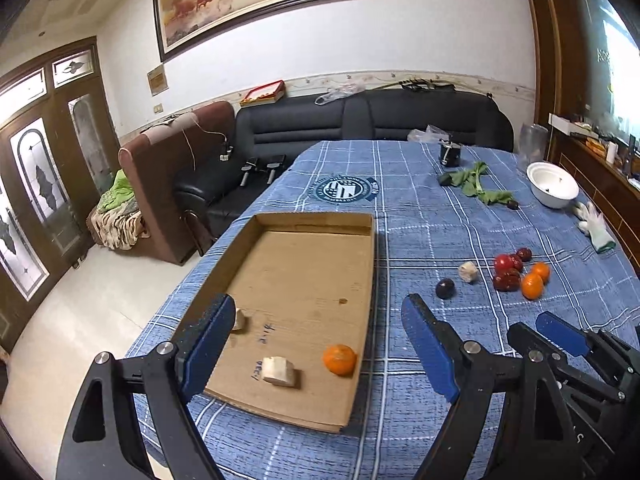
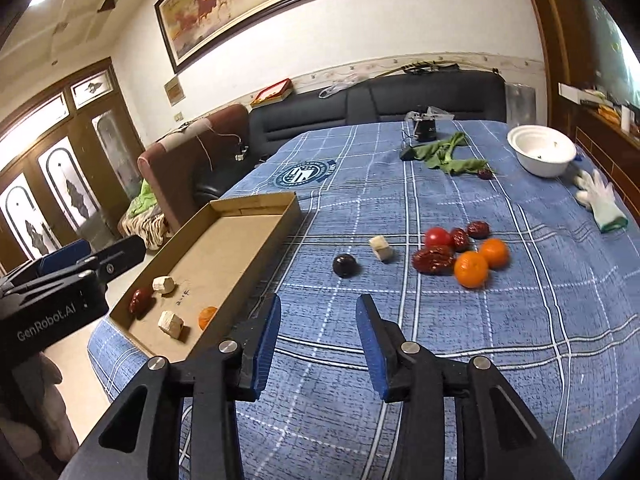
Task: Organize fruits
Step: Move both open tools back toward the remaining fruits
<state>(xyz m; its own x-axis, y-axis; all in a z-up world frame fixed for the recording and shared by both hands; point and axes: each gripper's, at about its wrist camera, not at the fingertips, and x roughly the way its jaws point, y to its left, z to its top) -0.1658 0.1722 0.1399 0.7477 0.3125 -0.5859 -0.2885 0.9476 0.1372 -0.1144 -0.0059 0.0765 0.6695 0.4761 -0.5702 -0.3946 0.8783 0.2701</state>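
Observation:
A shallow cardboard tray (image 1: 362,280) (image 2: 256,252) lies on the blue checked tablecloth. It holds an orange (image 1: 339,359) (image 2: 206,316), two pale chunks (image 1: 281,370) (image 2: 171,322) (image 2: 164,284) and a red date (image 2: 140,300). To the right on the cloth lie a dark plum (image 1: 445,288) (image 2: 345,265), a pale chunk (image 1: 468,271) (image 2: 381,248), a tomato (image 2: 437,236), red dates (image 2: 434,261) and two oranges (image 1: 532,285) (image 2: 472,269). My left gripper (image 1: 320,344) is open above the tray's near end. My right gripper (image 2: 318,340) is open and empty, short of the plum.
A white bowl (image 1: 552,185) (image 2: 542,150), a white glove (image 2: 600,196), leafy greens (image 2: 448,156) and a small black device (image 2: 425,130) sit at the far end of the table. A dark sofa (image 1: 360,120) stands behind it. The table edge drops off left of the tray.

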